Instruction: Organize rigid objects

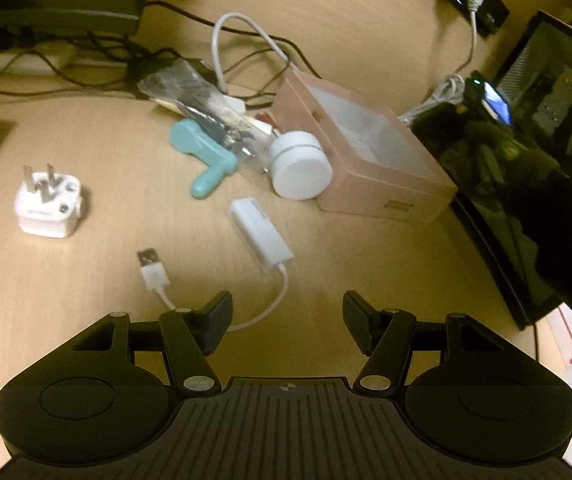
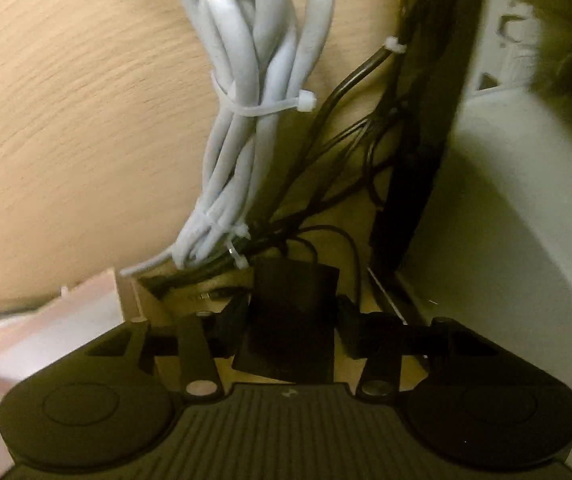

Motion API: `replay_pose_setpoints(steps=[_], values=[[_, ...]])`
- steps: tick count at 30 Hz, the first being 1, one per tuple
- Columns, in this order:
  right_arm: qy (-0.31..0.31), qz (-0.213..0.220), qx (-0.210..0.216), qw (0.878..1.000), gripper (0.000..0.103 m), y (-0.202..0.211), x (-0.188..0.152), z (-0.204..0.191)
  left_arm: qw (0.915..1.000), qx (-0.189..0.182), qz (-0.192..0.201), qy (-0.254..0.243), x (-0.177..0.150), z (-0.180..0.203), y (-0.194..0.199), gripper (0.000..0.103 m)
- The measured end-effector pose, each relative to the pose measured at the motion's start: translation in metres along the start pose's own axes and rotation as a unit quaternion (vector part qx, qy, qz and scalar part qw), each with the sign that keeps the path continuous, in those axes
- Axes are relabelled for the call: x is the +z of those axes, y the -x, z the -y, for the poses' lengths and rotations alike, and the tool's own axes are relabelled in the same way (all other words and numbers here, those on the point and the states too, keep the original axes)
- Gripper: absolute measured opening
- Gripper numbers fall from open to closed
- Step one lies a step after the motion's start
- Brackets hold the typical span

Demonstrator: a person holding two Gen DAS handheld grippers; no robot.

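In the left wrist view my left gripper [image 1: 288,320] is open over bare tabletop with nothing between its fingers. Just ahead lie a white USB dongle [image 1: 262,236] with its plug [image 1: 152,268], a white plug adapter [image 1: 48,206], a teal tool [image 1: 202,152] and a white round puck [image 1: 299,166] leaning on an open pink box [image 1: 365,160]. In the right wrist view my right gripper [image 2: 289,314] is shut on a black block [image 2: 289,332] with thin black leads; both pads touch its sides. I cannot tell whether the block rests on the table.
A crinkled plastic bag [image 1: 198,100] and tangled cables [image 1: 246,52] lie behind the teal tool. A dark sleeve [image 1: 565,220] and dark case fill the right. A zip-tied white cable bundle [image 2: 246,100], black wires [image 2: 349,132], the pink box corner [image 2: 66,320] and a white wall [image 2: 505,200] crowd my right gripper.
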State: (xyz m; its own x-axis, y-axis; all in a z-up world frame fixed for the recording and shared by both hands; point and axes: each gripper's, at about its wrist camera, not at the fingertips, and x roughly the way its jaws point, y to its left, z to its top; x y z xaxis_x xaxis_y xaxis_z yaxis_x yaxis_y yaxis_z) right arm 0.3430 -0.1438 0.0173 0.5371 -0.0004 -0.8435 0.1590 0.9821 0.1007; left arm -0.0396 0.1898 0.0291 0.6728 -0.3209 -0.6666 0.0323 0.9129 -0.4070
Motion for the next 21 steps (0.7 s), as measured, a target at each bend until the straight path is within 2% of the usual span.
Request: replay_pose_setpoints(steps=[5, 7, 10, 14, 17, 19, 21], values=[[0.047, 0.015, 0.008, 0.999, 0.045, 0.045, -0.052, 0.004, 0.9993, 0.036, 0.006, -0.011, 0.012, 0.001, -0.004, 0.066], [0.069, 0.031, 0.005, 0.997, 0.045, 0.068, -0.076, 0.008, 0.9985, 0.054, 0.009, 0.004, 0.016, -0.002, -0.009, 0.066], [0.087, 0.048, 0.008, 0.995, 0.045, 0.102, -0.108, 0.02, 0.9976, 0.063, 0.014, 0.026, 0.023, -0.002, -0.017, 0.066], [0.1, 0.02, 0.071, 0.992, 0.045, 0.14, -0.163, 0.041, 0.9974, 0.071, 0.005, 0.016, 0.029, 0.011, -0.035, 0.066], [0.139, 0.004, 0.107, 0.984, 0.046, 0.162, -0.201, 0.04, 0.9952, 0.098, 0.003, -0.006, 0.033, 0.022, -0.051, 0.066], [0.176, 0.007, 0.128, 0.976, 0.046, 0.173, -0.226, 0.035, 0.9937, 0.111, 0.001, -0.02, 0.035, 0.026, -0.061, 0.058], [0.206, 0.012, 0.144, 0.968, 0.046, 0.18, -0.244, 0.032, 0.9907, 0.129, 0.006, -0.042, 0.034, 0.032, -0.067, 0.034]])
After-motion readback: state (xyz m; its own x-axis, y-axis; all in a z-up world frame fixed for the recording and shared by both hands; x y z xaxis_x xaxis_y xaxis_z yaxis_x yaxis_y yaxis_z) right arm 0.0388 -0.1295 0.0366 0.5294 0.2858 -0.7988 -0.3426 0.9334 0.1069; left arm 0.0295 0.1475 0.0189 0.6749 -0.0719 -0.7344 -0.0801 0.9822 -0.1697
